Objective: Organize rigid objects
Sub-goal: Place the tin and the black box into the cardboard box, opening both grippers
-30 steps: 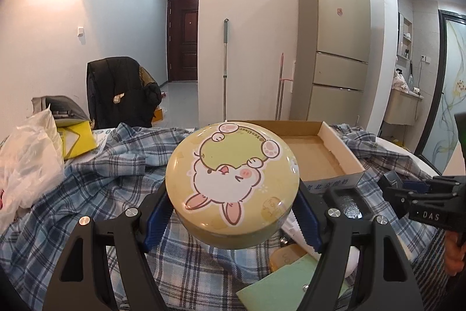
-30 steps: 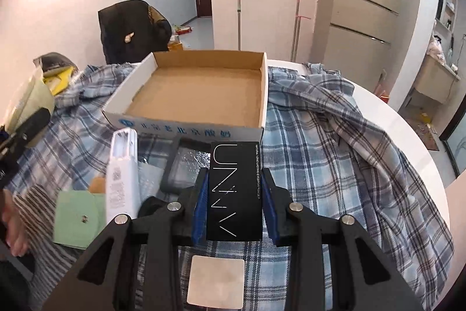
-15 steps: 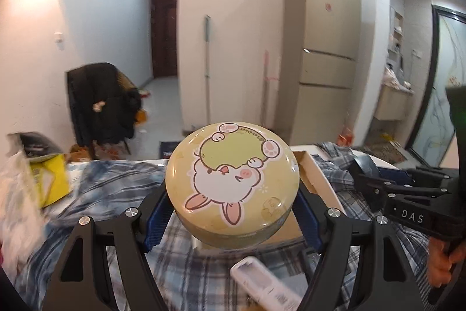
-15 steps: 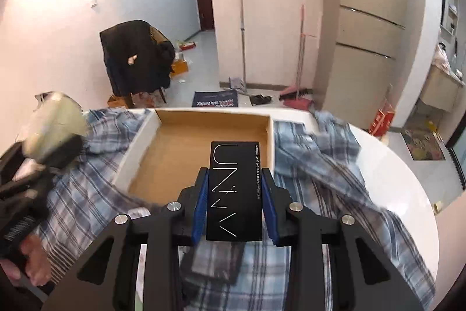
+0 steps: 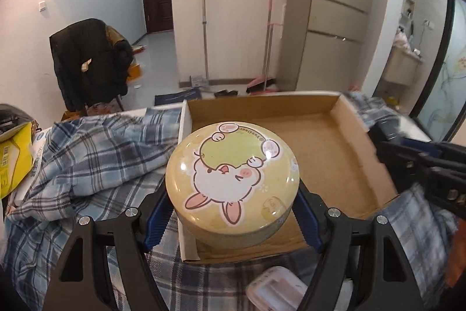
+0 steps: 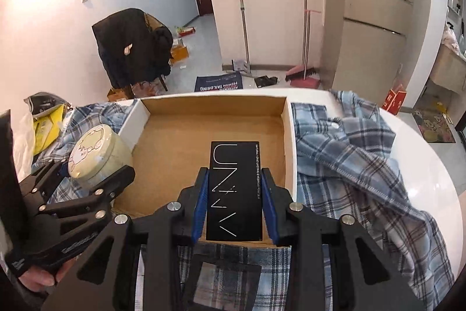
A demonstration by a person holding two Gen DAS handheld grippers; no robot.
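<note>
L gripper (image 5: 233,212) clamped on round tin (image 5: 231,179) over cardboard box (image 5: 320,147) near-left corner; R gripper (image 6: 234,206) gripping black carton (image 6: 234,191) above box near edge

We record a pale yellow round tin (image 5: 232,182) whose lid carries a white and pink cartoon animal beneath a green patch. The slim box (image 6: 234,191) is black with white lettering. The cardboard tray (image 6: 284,136) is brown inside and white outside. The cloth (image 6: 349,165) is a blue, white and grey plaid. Both claws are black with blue pads (image 6: 201,209). The table (image 6: 431,165) is white.
</note>
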